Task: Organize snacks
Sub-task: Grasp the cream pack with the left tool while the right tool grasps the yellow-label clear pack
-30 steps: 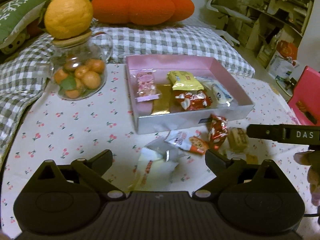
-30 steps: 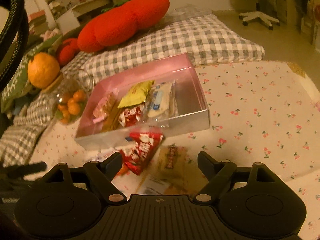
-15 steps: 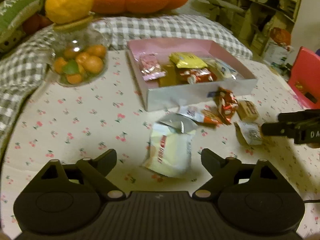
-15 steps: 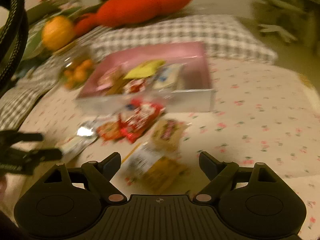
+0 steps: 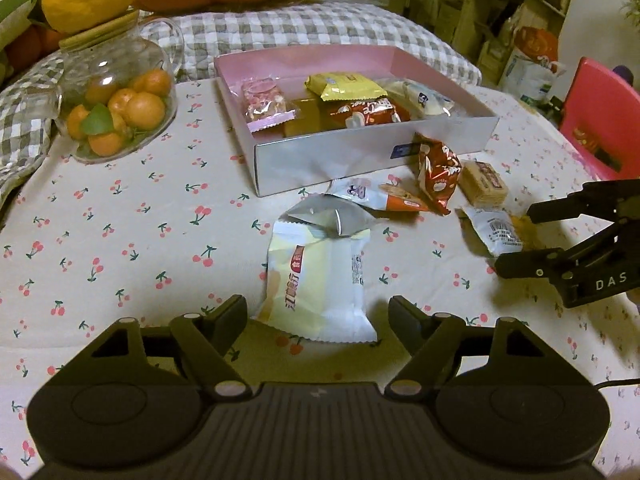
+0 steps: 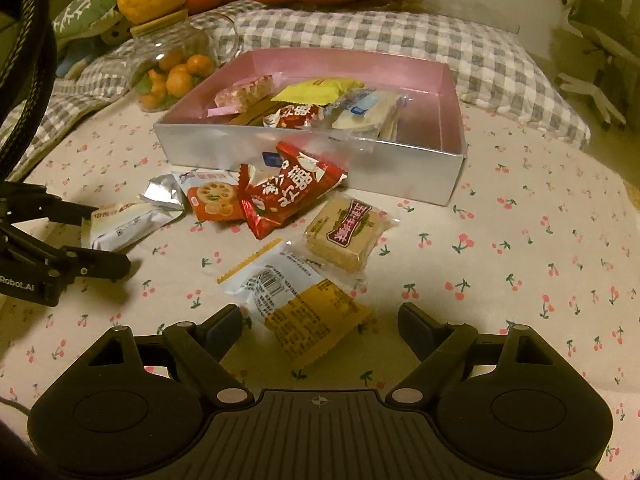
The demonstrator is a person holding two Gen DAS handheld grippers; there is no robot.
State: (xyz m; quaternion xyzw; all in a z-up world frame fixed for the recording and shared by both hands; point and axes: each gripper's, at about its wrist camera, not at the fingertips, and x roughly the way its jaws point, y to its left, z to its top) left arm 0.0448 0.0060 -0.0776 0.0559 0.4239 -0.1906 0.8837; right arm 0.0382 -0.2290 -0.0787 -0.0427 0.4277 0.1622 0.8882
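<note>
Cream tablecloth (image 5: 120,240) sprinkled with red cherries; pale yellow-and-white packet (image 5: 320,276) between the left gripper's black fingers (image 5: 224,320), pink-lined silver box (image 5: 360,152) beyond, red wrapper (image 6: 288,192) ahead of the right.

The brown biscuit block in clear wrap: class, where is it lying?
On the tablecloth, the biscuit block lies just before the box, right of the red packet.

One box (image 6: 256,148), five loose snack packets (image 6: 288,196), one jar (image 5: 116,92).

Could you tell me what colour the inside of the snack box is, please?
Pink inside the snack box, with silver outer walls; the right wrist view shows it best.
</note>
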